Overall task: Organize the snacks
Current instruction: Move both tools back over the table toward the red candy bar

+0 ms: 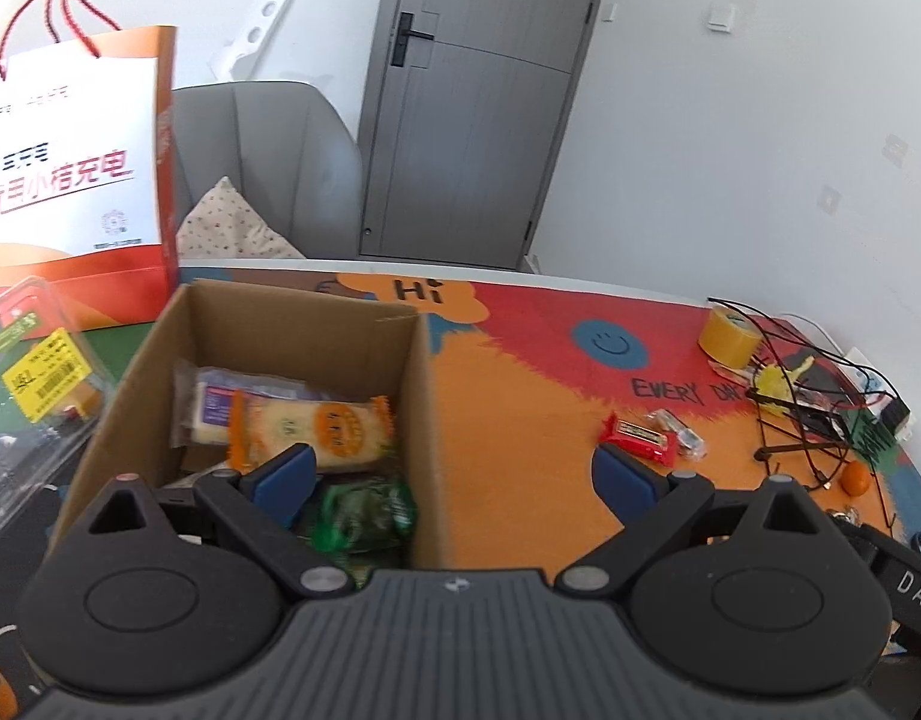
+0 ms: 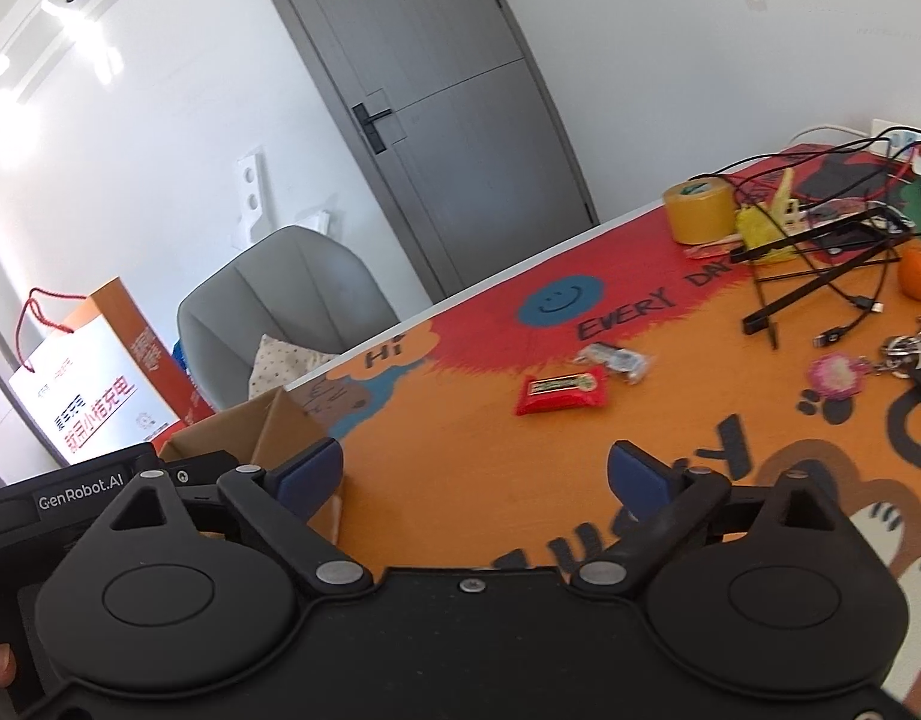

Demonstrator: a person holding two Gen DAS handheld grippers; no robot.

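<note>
On orange mat, red snack lies crosswise.

The right hand-held gripper hovers over the counter with its jaws spread wide and nothing between them. Ahead lie a red snack packet and, just beyond it, a clear-wrapped snack. A cardboard box sits at left.

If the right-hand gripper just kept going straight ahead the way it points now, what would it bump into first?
Probably the red snack packet on the orange mat. The right gripper is open and empty, with only bare mat before the packet, though depth is hard to judge.
</note>
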